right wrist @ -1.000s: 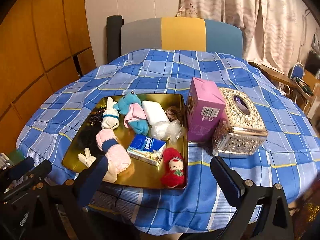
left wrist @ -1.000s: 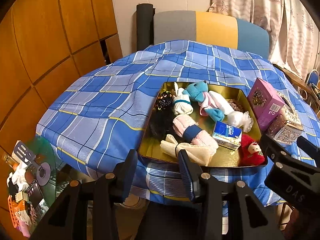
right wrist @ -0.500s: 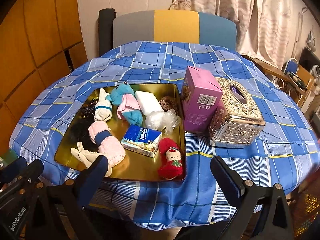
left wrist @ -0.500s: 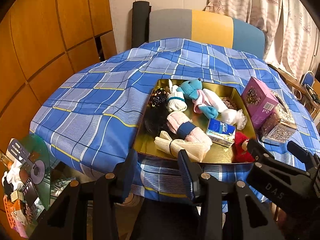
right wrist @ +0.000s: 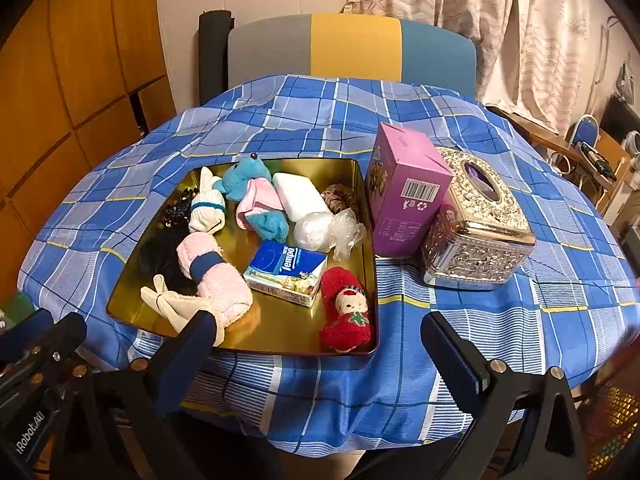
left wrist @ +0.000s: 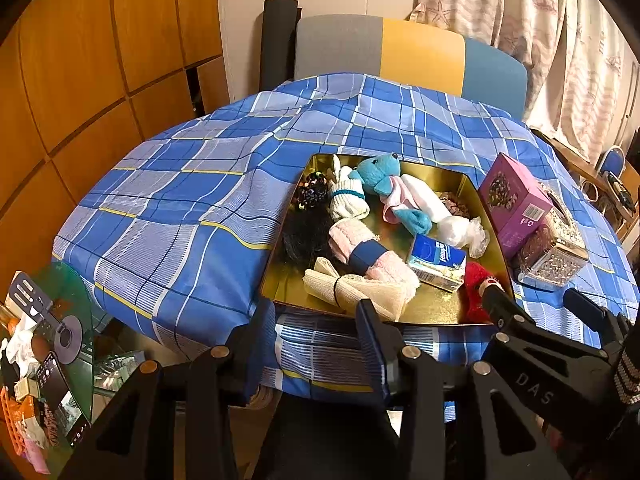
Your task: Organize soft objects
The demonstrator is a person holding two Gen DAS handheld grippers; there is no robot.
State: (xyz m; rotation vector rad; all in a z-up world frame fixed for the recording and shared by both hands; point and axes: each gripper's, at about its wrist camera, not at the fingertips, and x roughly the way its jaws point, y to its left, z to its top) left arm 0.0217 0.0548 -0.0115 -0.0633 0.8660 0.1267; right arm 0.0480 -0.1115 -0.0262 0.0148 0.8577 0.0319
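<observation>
The left gripper [left wrist: 316, 336] sits at the bottom centre of the left wrist view, its jaws parted by a moderate gap with nothing between them, short of the table's near edge. The right gripper [right wrist: 320, 356] fills the bottom of the right wrist view, its jaws spread wide and empty, also in front of the near edge.

Just above both, in the middle of each frame, a gold tray [right wrist: 370, 280] lies on the blue plaid tablecloth [right wrist: 460, 320] and holds the soft things. Nearest the lower edge are a cream cloth bundle [left wrist: 356, 290] tied with a dark band and a pink rolled towel [right wrist: 214, 276] with a navy band. To their right are a blue tissue pack [right wrist: 286, 272] and a red plush doll [right wrist: 346, 314] in the tray's lower right corner. Higher up lie a blue plush toy [right wrist: 250, 196], a white sock [right wrist: 206, 208], a white packet [right wrist: 300, 196] and a crinkled clear bag [right wrist: 328, 232]. Dark fluffy items [left wrist: 306, 232] fill the tray's left side.

Right of the tray, touching it or just beside it, stands a purple box [right wrist: 408, 196], with an ornate silver tissue box [right wrist: 476, 228] against it. A grey, yellow and blue chair back [right wrist: 352, 48] rises at the top centre
</observation>
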